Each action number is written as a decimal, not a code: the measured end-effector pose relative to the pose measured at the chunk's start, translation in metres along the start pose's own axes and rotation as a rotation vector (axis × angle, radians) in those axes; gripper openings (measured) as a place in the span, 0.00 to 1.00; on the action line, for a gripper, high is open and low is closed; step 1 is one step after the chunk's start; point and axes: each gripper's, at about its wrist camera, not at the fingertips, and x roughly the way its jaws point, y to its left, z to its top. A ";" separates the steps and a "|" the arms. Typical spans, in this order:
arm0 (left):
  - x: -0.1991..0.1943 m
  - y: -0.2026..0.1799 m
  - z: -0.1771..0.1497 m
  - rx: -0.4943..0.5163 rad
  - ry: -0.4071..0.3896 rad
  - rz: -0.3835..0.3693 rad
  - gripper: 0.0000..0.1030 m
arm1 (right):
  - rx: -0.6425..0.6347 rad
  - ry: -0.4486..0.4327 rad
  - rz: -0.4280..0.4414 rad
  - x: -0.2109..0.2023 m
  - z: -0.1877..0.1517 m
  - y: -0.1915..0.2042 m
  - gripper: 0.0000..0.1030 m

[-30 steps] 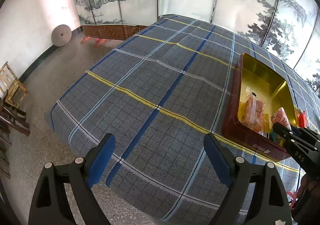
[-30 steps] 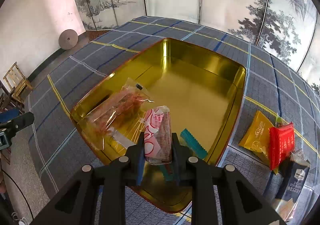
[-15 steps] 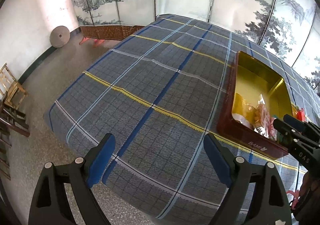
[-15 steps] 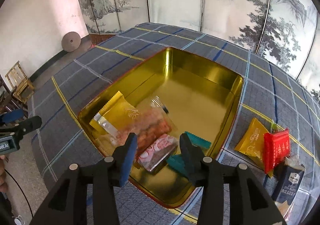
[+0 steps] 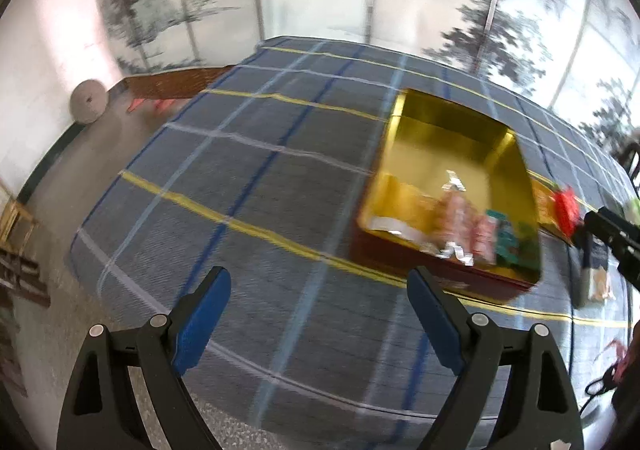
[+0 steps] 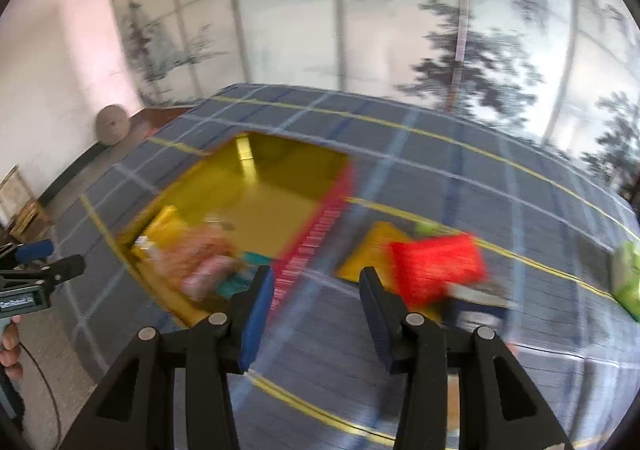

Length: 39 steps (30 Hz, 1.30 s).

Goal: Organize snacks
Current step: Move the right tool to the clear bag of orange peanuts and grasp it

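A gold tin with red sides (image 6: 280,169) sits on the blue plaid tablecloth. It holds several snack packets, among them a pink-and-white one (image 6: 208,274). My right gripper (image 6: 316,276) is open and empty, hovering over the cloth between the tin's right side and the loose packets. A red packet (image 6: 436,266) overlaps a yellow one (image 6: 372,250), and a green one (image 6: 626,282) lies far right. My left gripper (image 5: 318,278) is wide open and empty over bare cloth, left of the tin (image 5: 440,121). Both views are motion-blurred.
A painted folding screen (image 6: 360,29) stands behind the table. A round stone disc (image 5: 88,101) leans on the left wall, and wooden chairs (image 5: 16,217) stand on the floor beyond the table's left edge. A dark box (image 5: 588,274) lies right of the tin.
My right gripper opened and let the pink-and-white packet drop into the tin, then swung right toward the loose packets. My left gripper shifted toward the tin, staying open.
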 end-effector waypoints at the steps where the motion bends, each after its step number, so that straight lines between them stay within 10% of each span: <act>1: -0.001 -0.007 0.001 0.014 -0.003 -0.010 0.85 | 0.009 -0.002 -0.018 -0.003 -0.001 -0.008 0.44; 14: -0.007 -0.086 0.005 0.155 -0.004 -0.081 0.85 | 0.187 0.079 -0.190 -0.004 -0.055 -0.126 0.44; 39: 0.007 -0.182 -0.007 0.297 0.063 -0.166 0.85 | 0.145 0.129 -0.096 0.019 -0.083 -0.113 0.45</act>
